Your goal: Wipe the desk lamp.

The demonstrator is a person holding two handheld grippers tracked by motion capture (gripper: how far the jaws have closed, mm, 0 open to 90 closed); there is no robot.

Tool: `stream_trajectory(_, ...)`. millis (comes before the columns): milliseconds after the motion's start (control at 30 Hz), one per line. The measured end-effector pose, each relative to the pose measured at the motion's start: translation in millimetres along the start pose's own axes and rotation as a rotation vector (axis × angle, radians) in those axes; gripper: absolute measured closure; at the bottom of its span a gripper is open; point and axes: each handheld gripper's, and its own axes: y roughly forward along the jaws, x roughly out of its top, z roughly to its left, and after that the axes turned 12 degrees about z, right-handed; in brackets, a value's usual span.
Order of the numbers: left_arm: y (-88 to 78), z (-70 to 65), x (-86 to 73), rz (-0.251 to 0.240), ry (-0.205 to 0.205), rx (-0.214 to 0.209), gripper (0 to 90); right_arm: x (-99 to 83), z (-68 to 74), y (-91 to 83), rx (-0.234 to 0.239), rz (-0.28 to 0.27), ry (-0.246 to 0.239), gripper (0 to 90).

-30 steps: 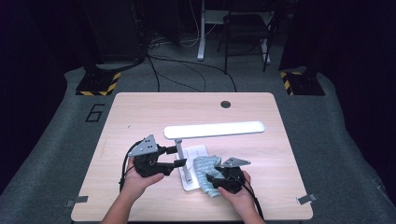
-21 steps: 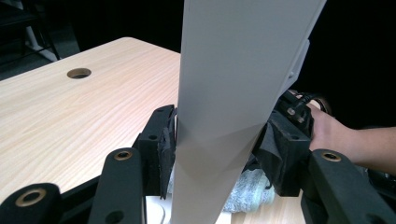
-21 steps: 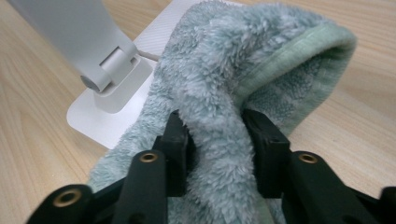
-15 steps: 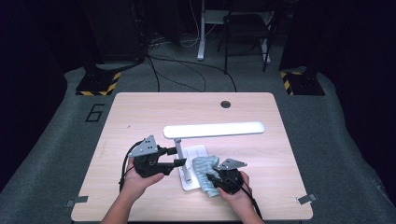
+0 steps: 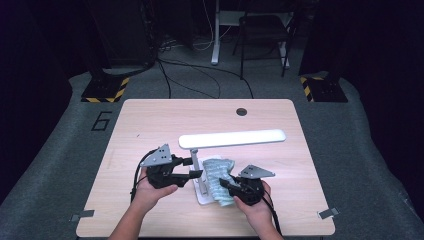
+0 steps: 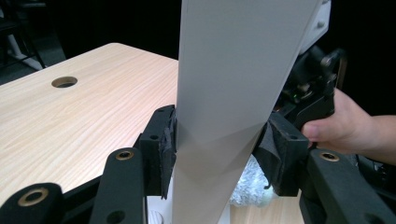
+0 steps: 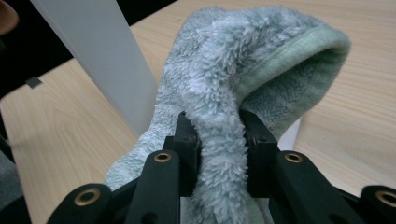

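Observation:
A white desk lamp stands at the table's front middle, with a long head bar (image 5: pixel 232 138), a thin stem (image 5: pixel 194 154) and a flat base (image 5: pixel 201 196). My left gripper (image 5: pixel 194 168) has just been closing and now pinches the lamp's flat white arm (image 6: pixel 233 70) between its pads (image 6: pixel 166 147). A fluffy pale green towel (image 5: pixel 220 172) lies bunched over the base. My right gripper (image 5: pixel 225 187) has just closed further and is shut on a fold of the towel (image 7: pixel 243 60), next to the lamp arm (image 7: pixel 102 56).
The light wooden table (image 5: pixel 150 125) has a round cable hole (image 5: pixel 242 111) near its far edge. Beyond it on the dark floor are cables, a chair (image 5: pixel 262 30) and two yellow-black striped blocks (image 5: pixel 104 90). The other hand (image 6: pixel 345 128) shows past the lamp arm.
My right gripper has closed on the towel and risen slightly, drawing the fold up with it. The left gripper has stayed at the lamp stem.

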Motion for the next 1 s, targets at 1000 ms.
stream_trajectory(1000, -19.5, -14.2, -10.4, 0.037, -0.108, 0.157, 59.0, -6.6, 2.3, 56.3, -0.085, 0.158, -0.06, 65.7)
